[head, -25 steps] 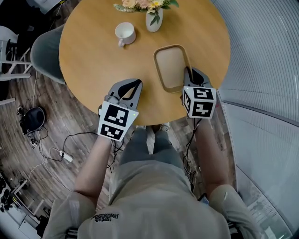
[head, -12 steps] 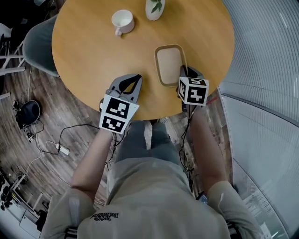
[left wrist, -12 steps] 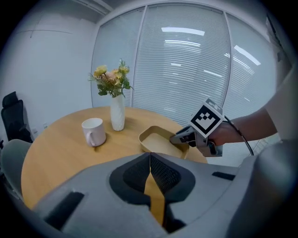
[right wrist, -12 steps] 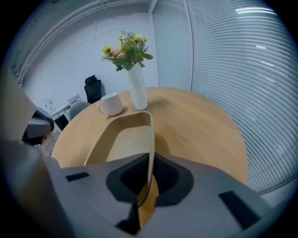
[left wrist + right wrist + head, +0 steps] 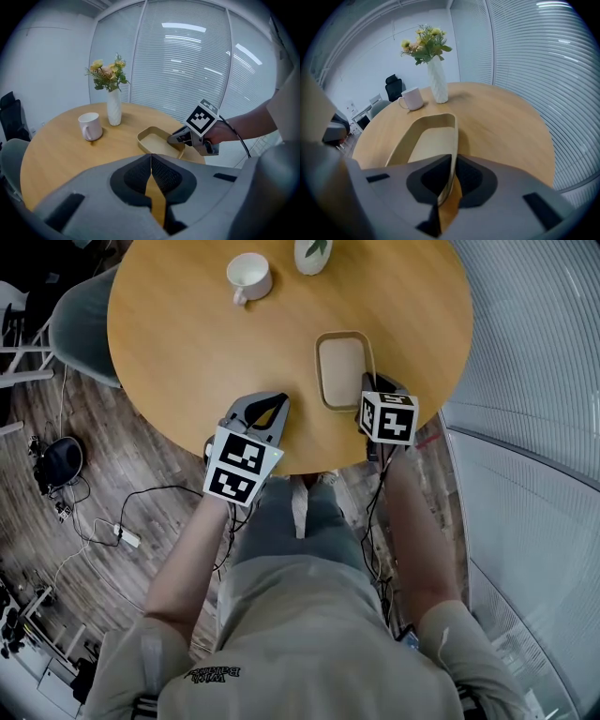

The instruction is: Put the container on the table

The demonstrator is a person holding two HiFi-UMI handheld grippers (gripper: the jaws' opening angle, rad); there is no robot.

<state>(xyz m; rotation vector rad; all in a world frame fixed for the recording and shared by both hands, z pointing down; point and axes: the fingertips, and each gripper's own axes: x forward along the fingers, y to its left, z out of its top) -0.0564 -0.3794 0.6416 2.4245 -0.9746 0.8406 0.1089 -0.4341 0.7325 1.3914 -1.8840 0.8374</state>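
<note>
Container (image 5: 342,369), a shallow tray judged light, stiff and thin-walled, sits near the table's (image 5: 187,352) front right edge, best taken by its rim wall, where the right gripper (image 5: 368,390) is clamped; the left gripper (image 5: 272,409) hovers closed, empty.

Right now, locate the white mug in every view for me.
Head view: mug near the top edge, left of centre.
Left gripper view: mug left of centre, just left of the vase.
Right gripper view: mug in the upper left, again just left of the vase.
Shared landmark: the white vase, to the mug's right in all three.
</note>
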